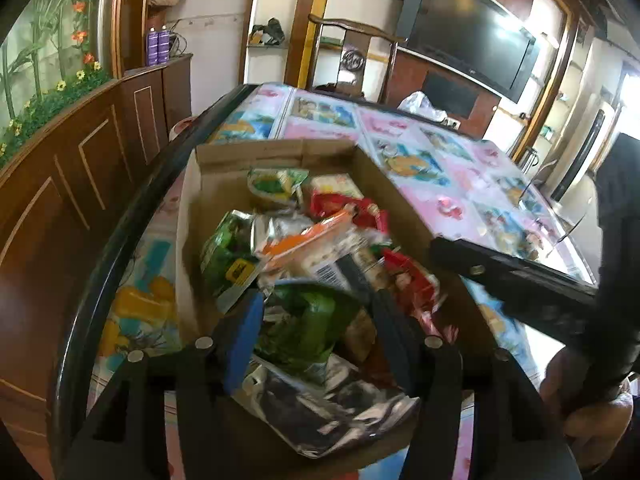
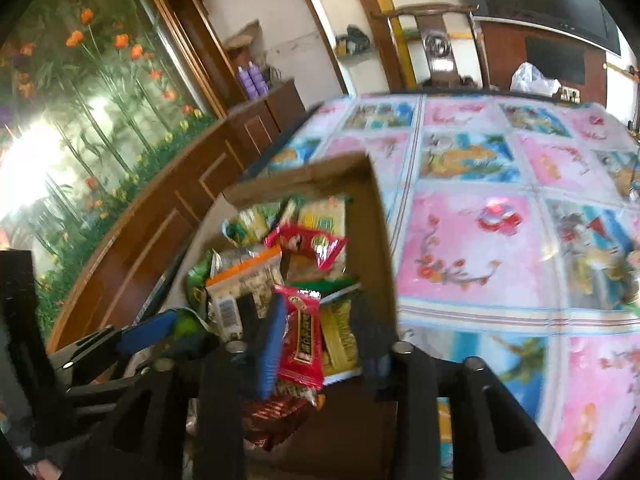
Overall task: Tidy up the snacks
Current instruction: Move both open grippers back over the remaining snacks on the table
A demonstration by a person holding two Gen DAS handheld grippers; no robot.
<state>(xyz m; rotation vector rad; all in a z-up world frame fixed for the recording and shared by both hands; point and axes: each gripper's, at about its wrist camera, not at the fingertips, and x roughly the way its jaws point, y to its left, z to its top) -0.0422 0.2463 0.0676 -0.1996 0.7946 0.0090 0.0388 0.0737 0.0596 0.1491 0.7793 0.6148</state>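
- left gripper (image 1: 316, 320) and right gripper (image 2: 316, 332): fingers apart, gripping nothing, both over the cardboard box (image 1: 384, 184)
- snack packets (image 2: 300, 336) piled inside the box
- risk: the slick foil could slip, or neighbouring packets snag

A cardboard box (image 1: 400, 200) stands on the worktop (image 1: 472, 176) near its left edge, and the snack packets (image 1: 288, 240) lie heaped inside it. A wooden cabinet (image 1: 80, 168) runs along the worktop's left side, with two bottles (image 1: 157, 45) on its far end. Behind the worktop stands a chair (image 1: 352, 56), a television (image 1: 472, 36) hangs further back to the right, and a plastic bag (image 1: 420, 104) lies at the worktop's far edge.
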